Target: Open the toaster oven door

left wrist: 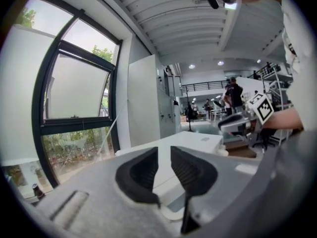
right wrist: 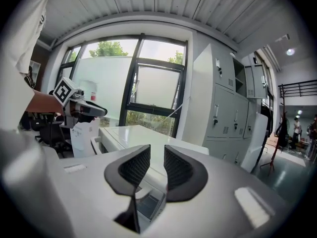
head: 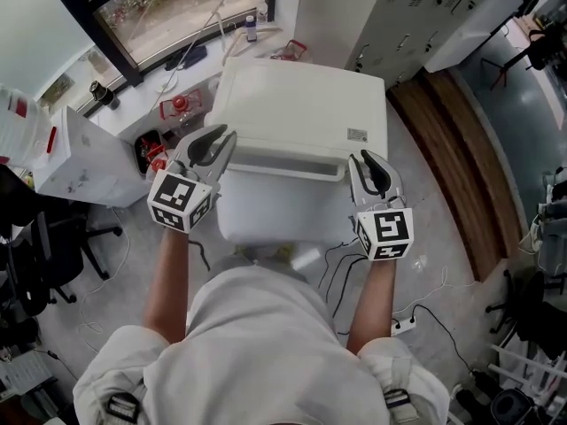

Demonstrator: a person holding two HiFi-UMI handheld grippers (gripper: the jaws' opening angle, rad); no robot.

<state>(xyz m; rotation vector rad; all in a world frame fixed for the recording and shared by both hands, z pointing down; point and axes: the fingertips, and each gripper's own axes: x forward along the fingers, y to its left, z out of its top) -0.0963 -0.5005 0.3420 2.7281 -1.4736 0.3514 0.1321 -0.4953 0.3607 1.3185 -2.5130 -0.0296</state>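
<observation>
Head view: I held the left gripper [head: 215, 140] and right gripper [head: 370, 168] at the front corners of the white toaster oven [head: 301, 104], I think so both could pull evenly.
Left gripper view: jaws apart, holding nothing; toaster oven [left wrist: 188, 140] just ahead.
Right gripper view: jaws apart, empty too; toaster oven [right wrist: 133, 133] right behind them.

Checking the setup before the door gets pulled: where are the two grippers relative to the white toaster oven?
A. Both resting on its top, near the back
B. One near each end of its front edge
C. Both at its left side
B: the head view shows the left gripper by the left end of the toaster oven's front edge and the right gripper by the right end.
</observation>
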